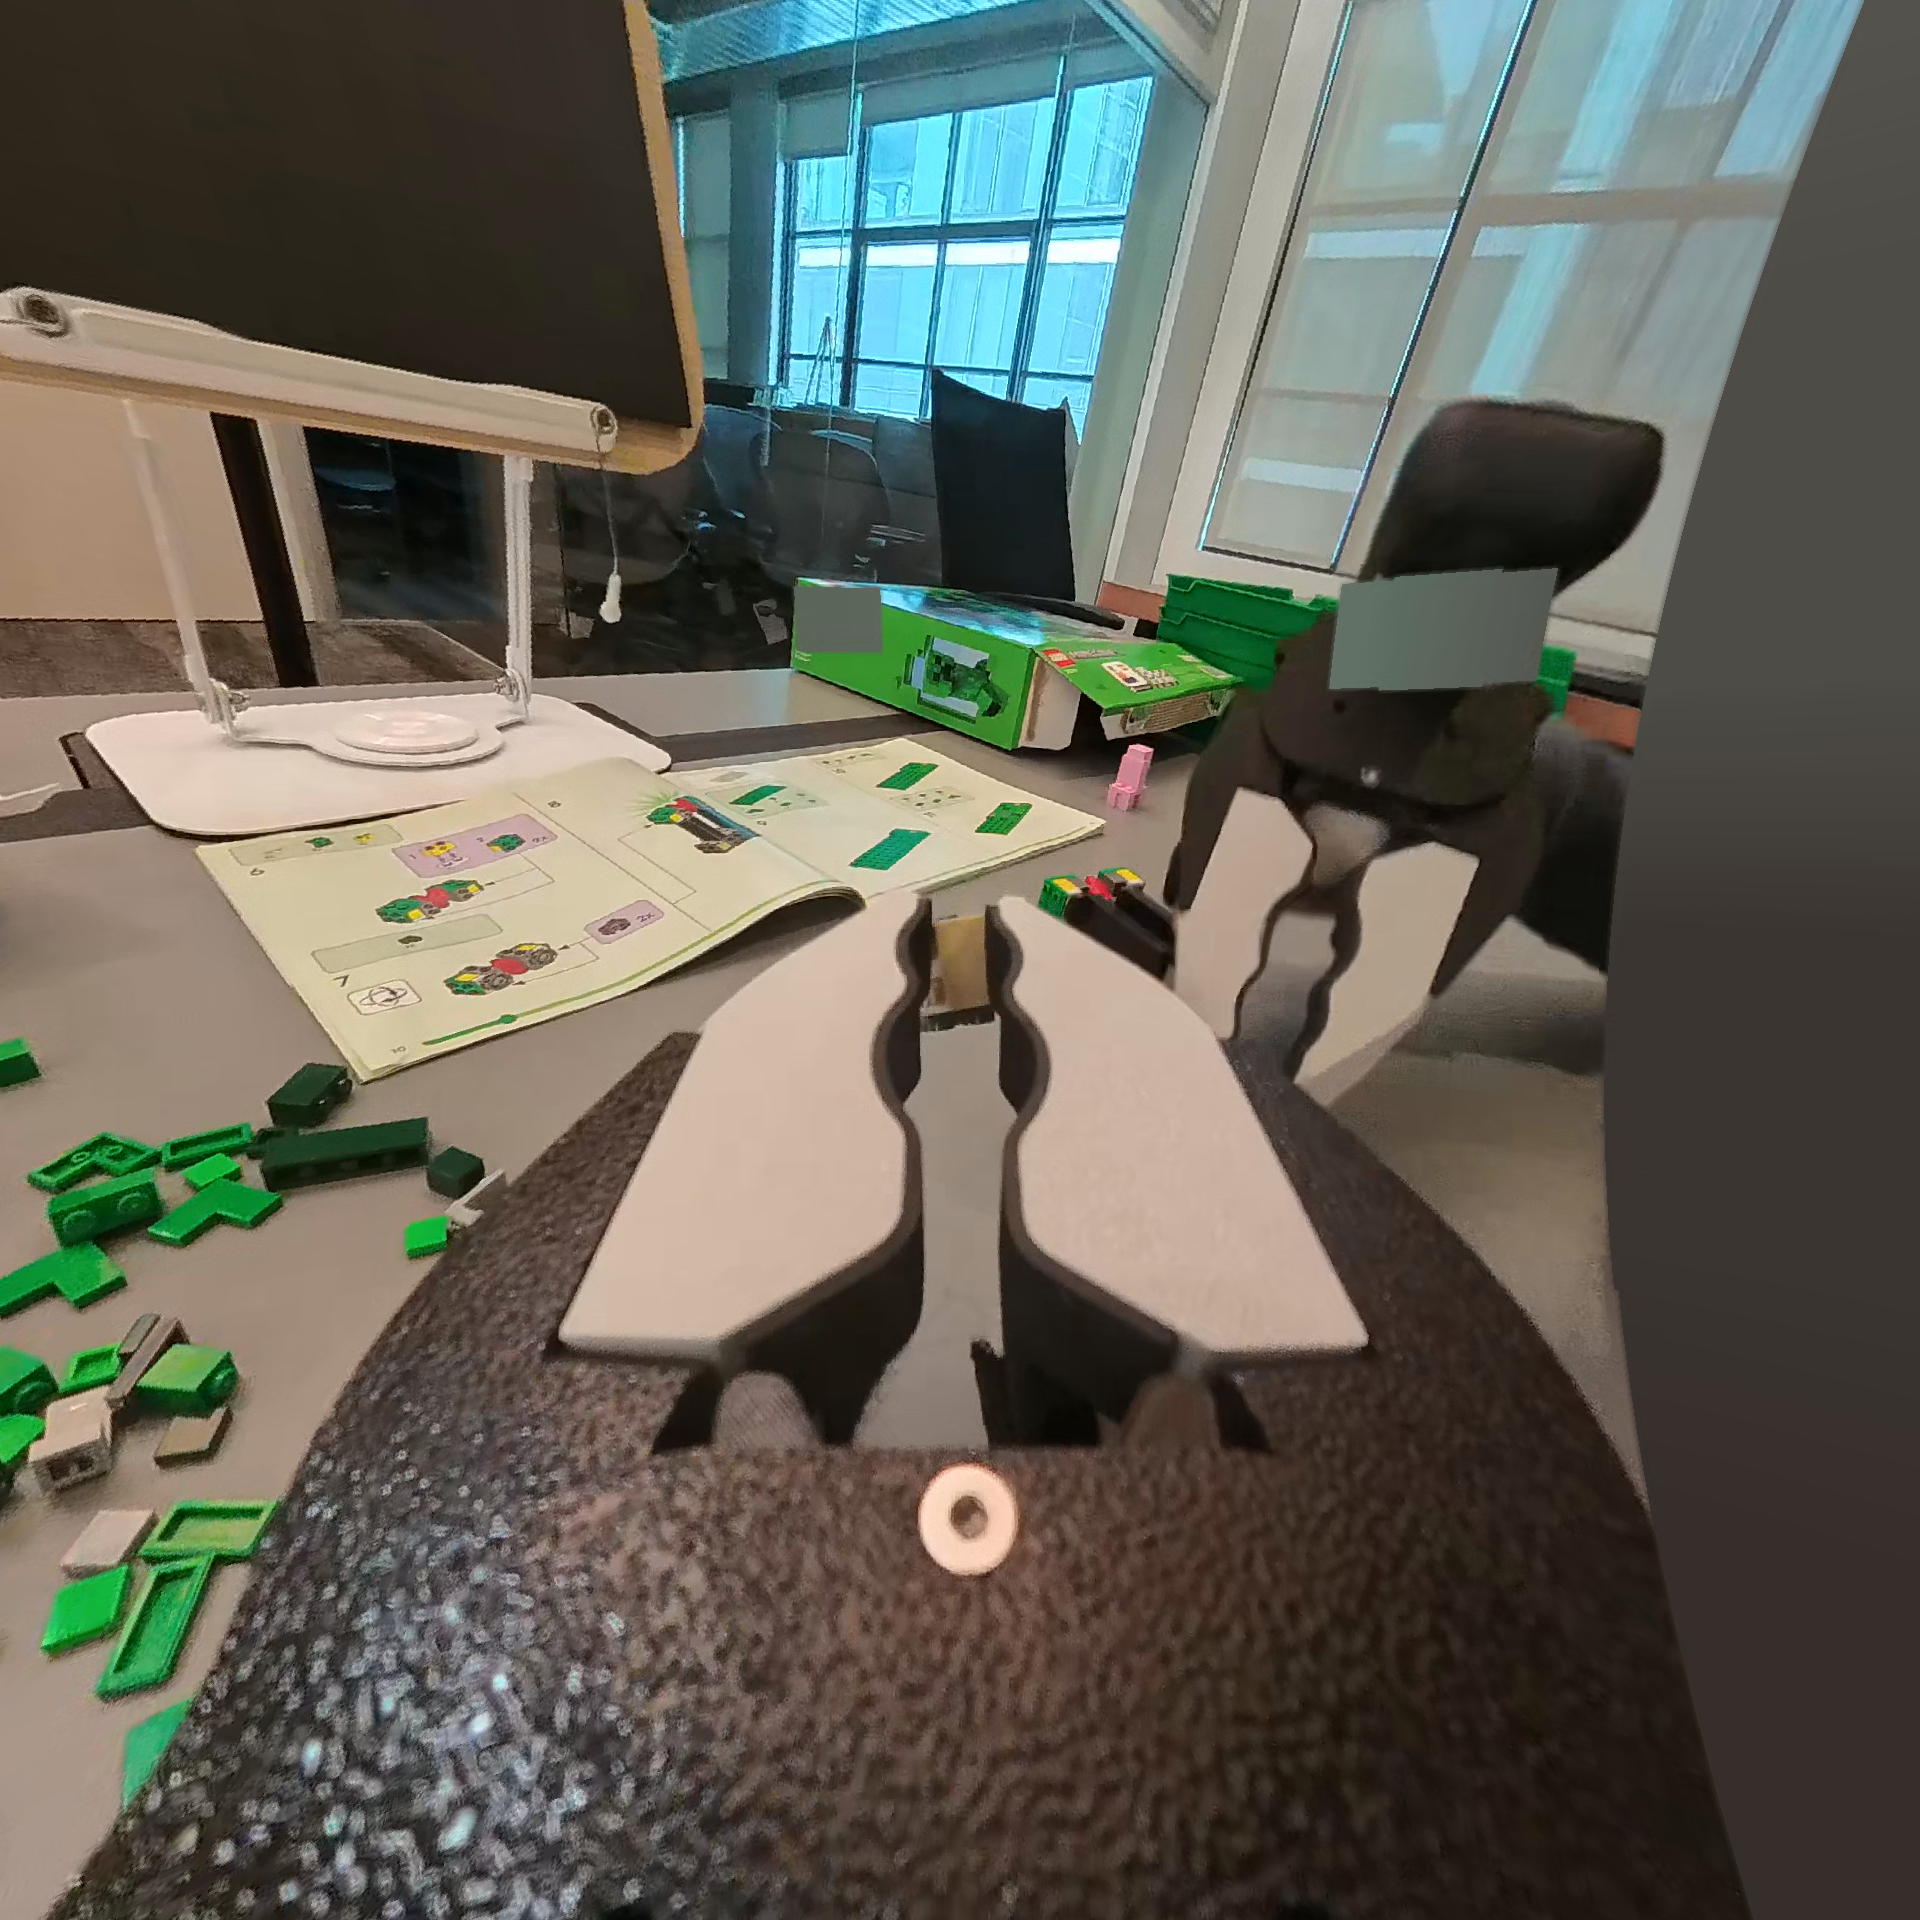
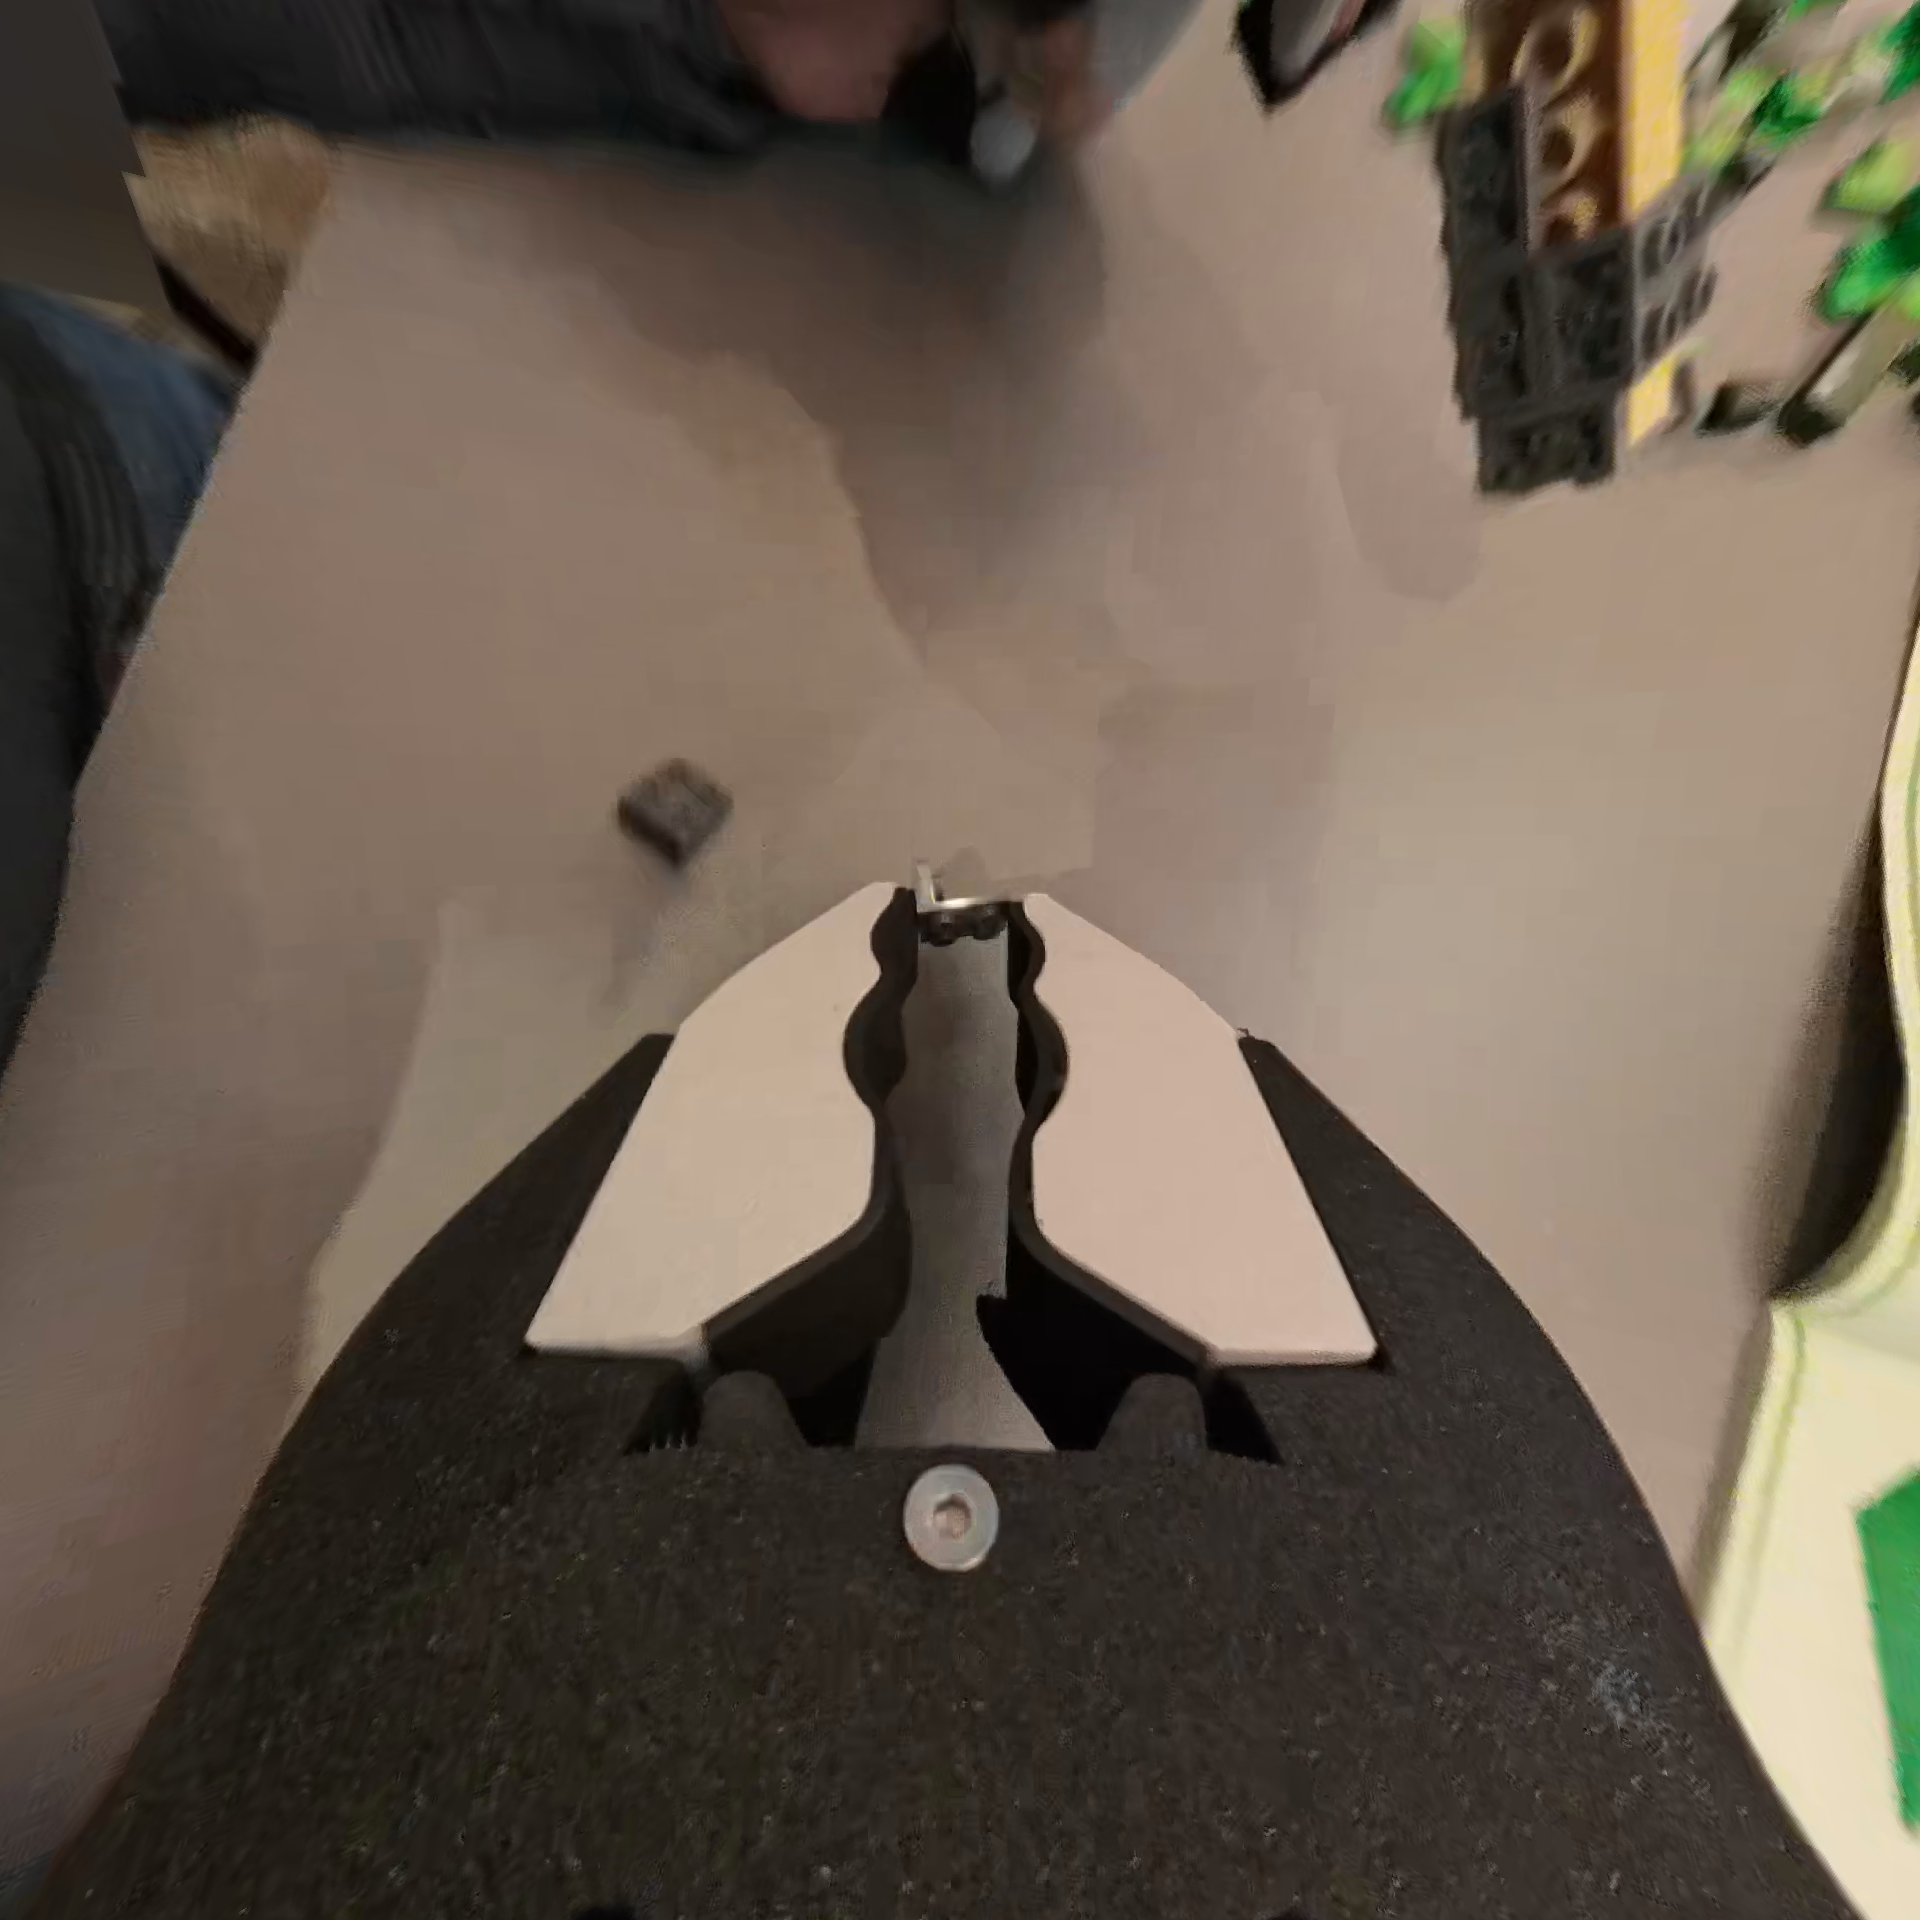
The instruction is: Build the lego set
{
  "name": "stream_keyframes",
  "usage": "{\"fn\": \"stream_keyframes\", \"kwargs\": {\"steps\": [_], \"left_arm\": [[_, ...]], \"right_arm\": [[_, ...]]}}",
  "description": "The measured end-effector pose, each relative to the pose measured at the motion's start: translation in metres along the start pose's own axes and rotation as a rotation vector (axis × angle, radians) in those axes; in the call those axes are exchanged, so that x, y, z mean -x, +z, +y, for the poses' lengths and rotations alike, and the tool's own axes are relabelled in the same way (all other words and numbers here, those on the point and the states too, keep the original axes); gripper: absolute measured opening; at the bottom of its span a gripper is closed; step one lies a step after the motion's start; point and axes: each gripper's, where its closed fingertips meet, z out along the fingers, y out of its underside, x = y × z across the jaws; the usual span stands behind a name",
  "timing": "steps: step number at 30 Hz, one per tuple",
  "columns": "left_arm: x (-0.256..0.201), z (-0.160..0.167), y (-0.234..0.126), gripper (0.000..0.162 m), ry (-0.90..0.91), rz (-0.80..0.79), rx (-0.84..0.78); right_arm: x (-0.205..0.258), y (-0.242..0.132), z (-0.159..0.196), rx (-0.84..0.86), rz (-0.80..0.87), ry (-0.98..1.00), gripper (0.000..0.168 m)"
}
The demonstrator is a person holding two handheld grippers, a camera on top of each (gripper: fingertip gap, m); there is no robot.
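Observation:
My left gripper (image 1: 961, 925) is shut on a small lego assembly (image 1: 958, 966). A tan part shows between the fingertips, and a black, green and red part sticks out to their right. The same assembly shows blurred in the right wrist view (image 2: 1548, 281), at the top right, held off the grey table (image 2: 520, 520). My right gripper (image 2: 961, 906) is shut on a tiny light grey piece (image 2: 951, 902) at its tips, low over the table. In the left wrist view the right gripper (image 1: 1273, 1049) points down just right of the assembly.
The open instruction booklet (image 1: 644, 883) lies ahead, with a green lego box (image 1: 966, 665) and a pink figure (image 1: 1130, 779) behind it. Loose green, dark green and grey pieces (image 1: 156, 1195) are scattered at the left. A white stand (image 1: 364, 748) sits at the back left. A small dark brick (image 2: 673, 810) lies on the table.

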Motion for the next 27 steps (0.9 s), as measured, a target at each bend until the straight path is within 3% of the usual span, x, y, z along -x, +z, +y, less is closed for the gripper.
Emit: {"fn": "stream_keyframes", "kwargs": {"steps": [8,12,18,24,27], "left_arm": [[-0.007,0.006,0.005,0.009,0.031,0.017,0.042],[-0.007,0.005,0.005,0.009,0.024,0.019,0.038],[-0.007,0.004,0.005,0.009,0.012,0.025,0.032],[-0.009,0.006,0.007,0.009,0.009,0.036,0.042],[-0.012,0.008,0.009,0.009,0.014,0.051,0.055]], "right_arm": [[0.012,-0.047,0.091,0.800,-0.138,-0.068,0.016],[0.016,-0.049,0.096,0.927,-0.152,-0.153,0.016],[0.015,-0.045,0.087,0.783,-0.108,-0.088,0.029],[0.015,-0.056,0.091,0.408,-0.017,0.086,0.019],[0.019,-0.057,0.078,0.220,0.038,0.018,0.019]]}}
